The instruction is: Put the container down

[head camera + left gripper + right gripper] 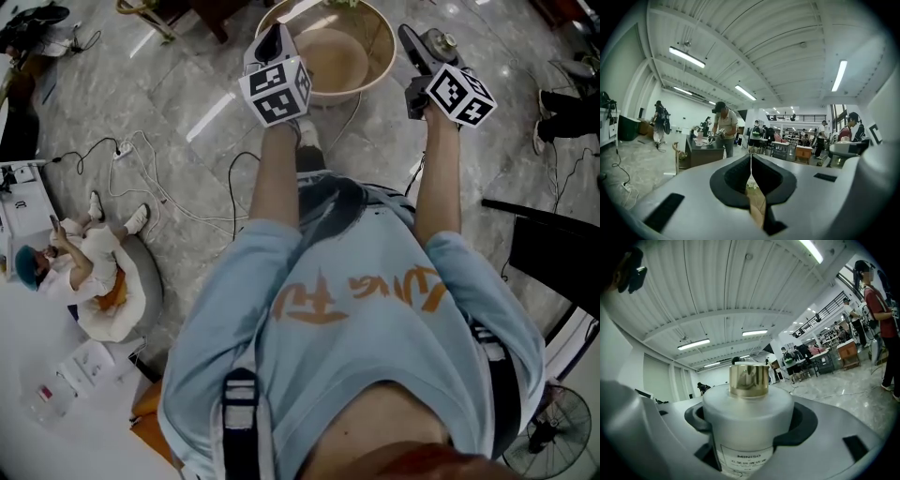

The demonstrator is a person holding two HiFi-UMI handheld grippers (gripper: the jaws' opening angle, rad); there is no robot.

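Note:
The container is a frosted white bottle [747,411] with a gold cap [749,379] and a printed label. It stands upright between the jaws of my right gripper [750,420], which is shut on its body. In the head view that gripper [424,47] is held up at the right, and the bottle's top [439,41] shows beside it. My left gripper [274,39] is raised at the same height, over the rim of a round wooden tub [384,49]. In its own view the left gripper [751,158] is shut on a thin pale stem [751,168].
Both grippers are held out at arm's length above a grey marble floor with loose cables [150,187]. A person sits on a cushion [94,267] at the left. A black chair [553,253] and a fan [553,433] are at the right. Work tables and people fill the hall [724,131].

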